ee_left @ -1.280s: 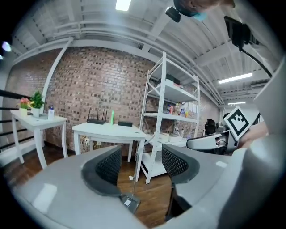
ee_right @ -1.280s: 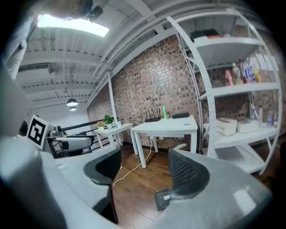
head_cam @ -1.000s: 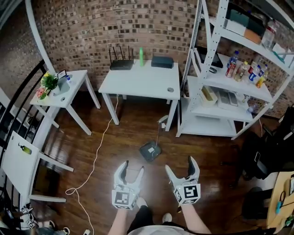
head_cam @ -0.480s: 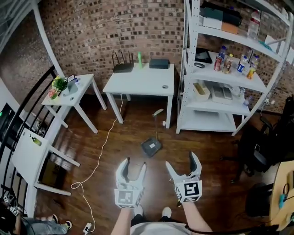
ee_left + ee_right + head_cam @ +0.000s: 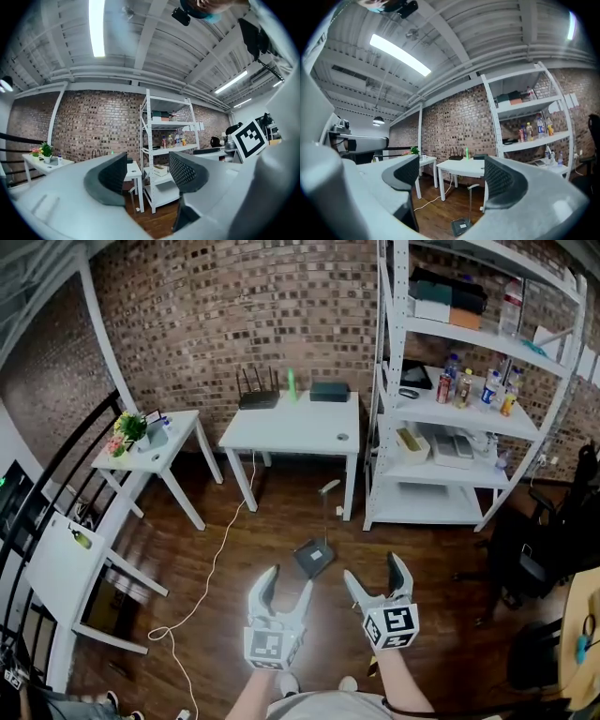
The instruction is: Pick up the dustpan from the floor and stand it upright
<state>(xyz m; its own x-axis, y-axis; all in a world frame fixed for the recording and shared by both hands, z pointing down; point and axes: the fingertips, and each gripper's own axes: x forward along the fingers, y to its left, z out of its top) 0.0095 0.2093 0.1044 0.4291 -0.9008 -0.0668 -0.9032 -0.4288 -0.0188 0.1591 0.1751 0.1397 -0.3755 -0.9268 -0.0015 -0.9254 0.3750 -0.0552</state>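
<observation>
A dark grey dustpan (image 5: 314, 558) rests on the wooden floor with its thin long handle (image 5: 326, 512) rising toward the white table; the right gripper view shows the dustpan (image 5: 460, 227) low between the jaws. My left gripper (image 5: 286, 583) hovers open just below and left of it, empty. To the right, my right gripper (image 5: 372, 572) is open too, nothing between its fingers. Both are held above the floor, apart from the dustpan. In the left gripper view the left gripper (image 5: 146, 174) points at the shelving and only the handle (image 5: 132, 196) peeks between the jaws.
A white table (image 5: 292, 422) stands behind the dustpan, with a white shelving unit (image 5: 459, 454) to its right. A white cable (image 5: 214, 568) trails over the floor at the left. A small side table (image 5: 155, 454) and a dark railing (image 5: 56, 512) are at the left; a black chair (image 5: 539, 559) at the right.
The view has tilted up and the room has shifted down-frame. Both grippers have moved slightly closer to the dustpan, still open. The dustpan has not moved on the floor.
</observation>
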